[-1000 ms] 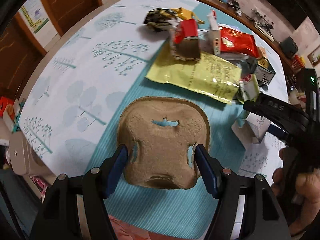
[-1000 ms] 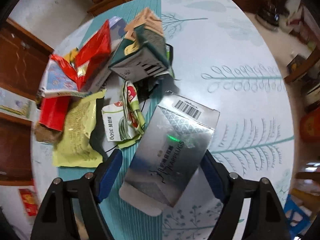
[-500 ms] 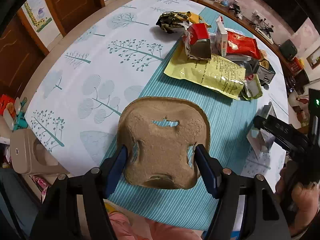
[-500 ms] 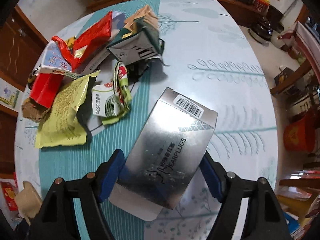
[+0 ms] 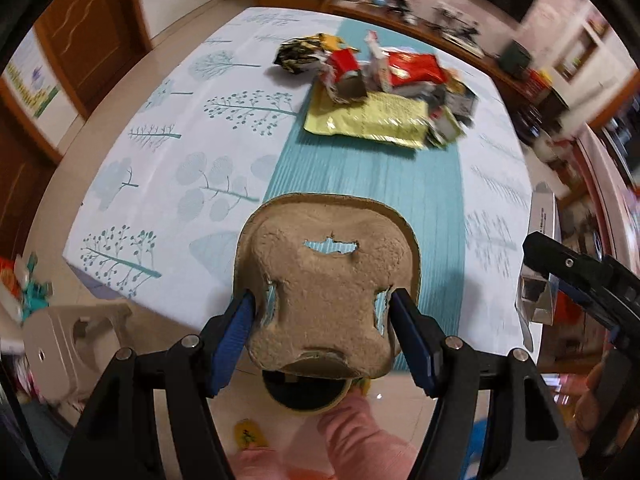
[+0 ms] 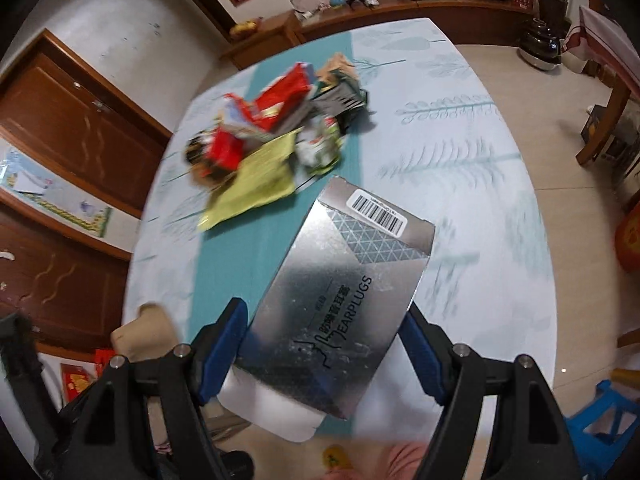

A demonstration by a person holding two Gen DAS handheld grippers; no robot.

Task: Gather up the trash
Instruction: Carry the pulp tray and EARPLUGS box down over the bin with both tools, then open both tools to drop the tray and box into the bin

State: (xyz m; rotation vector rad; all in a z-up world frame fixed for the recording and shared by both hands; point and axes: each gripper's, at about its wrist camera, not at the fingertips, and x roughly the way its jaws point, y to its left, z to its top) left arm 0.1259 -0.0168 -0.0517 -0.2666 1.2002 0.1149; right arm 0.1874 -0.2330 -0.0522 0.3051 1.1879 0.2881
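A: L gripper [image 5: 322, 320] status?

B: Blue pads [image 5: 236, 330] pinch the brown pulp cup carrier [image 5: 326, 284] from both sides, fingers set mid-width. Carrier is bottom-up, w/ a torn slot near its far end, and hangs over the table's near edge, clear of the cloth.

A: Landmark for positions?

B: The teal stripe [image 5: 372, 184] running down the middle of the tree-print tablecloth [image 5: 168, 168]. Carrier sits above the stripe's near end.

A: R gripper [image 6: 322, 344]?

B: Fingers wide, pads against the long edges of a silver "EARPLUGS" box [image 6: 344, 296], barcode at its far end, white flap open at the near end. Box is held above the near part of the stripe, tilted across its right edge. In the L view the same box [image 5: 540, 264] shows edge-on, right of the stripe, w/ the R gripper [image 5: 576, 280] on it.

A: Rest of the trash?

B: One pile [image 5: 384, 96] at the far end of the stripe: yellow foil pouch [image 5: 368, 122] lying flat on the stripe, red packet [image 5: 416, 68] and red carton [image 5: 346, 70] beyond it, crumpled dark wrapper [image 5: 300, 56] just left of the stripe. Details blurred. Well apart from both grippers.

A: Anything else?

B: A beige moulded holder [image 5: 68, 344] off the table, left of the stripe's near end. Pink sleeve [image 5: 352, 440] below the carrier.
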